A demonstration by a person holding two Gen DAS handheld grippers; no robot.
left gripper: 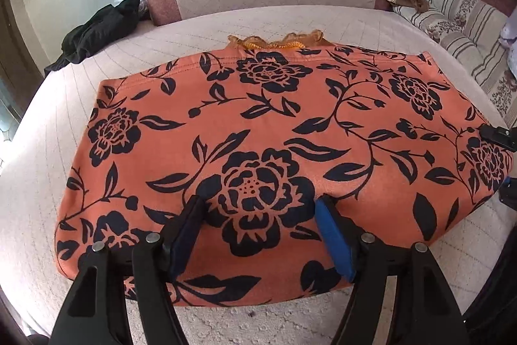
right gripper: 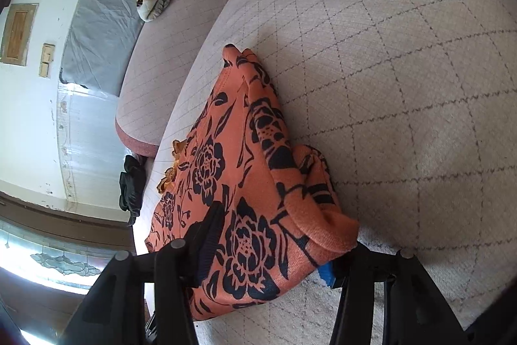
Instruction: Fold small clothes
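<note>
Left wrist view shows the orange floral garment (left gripper: 274, 131) lying flat across the quilted cushion (left gripper: 38, 183), its near hem at the cushion's front edge (a frilled orange trim peeks out at the far hem). The left gripper (left gripper: 258, 209) rests over it, jaws spread, nothing pinched. At the garment's right end, the right gripper (right gripper: 274, 244) has a bunched fold between its fingers, one on each side of the cloth.
</note>
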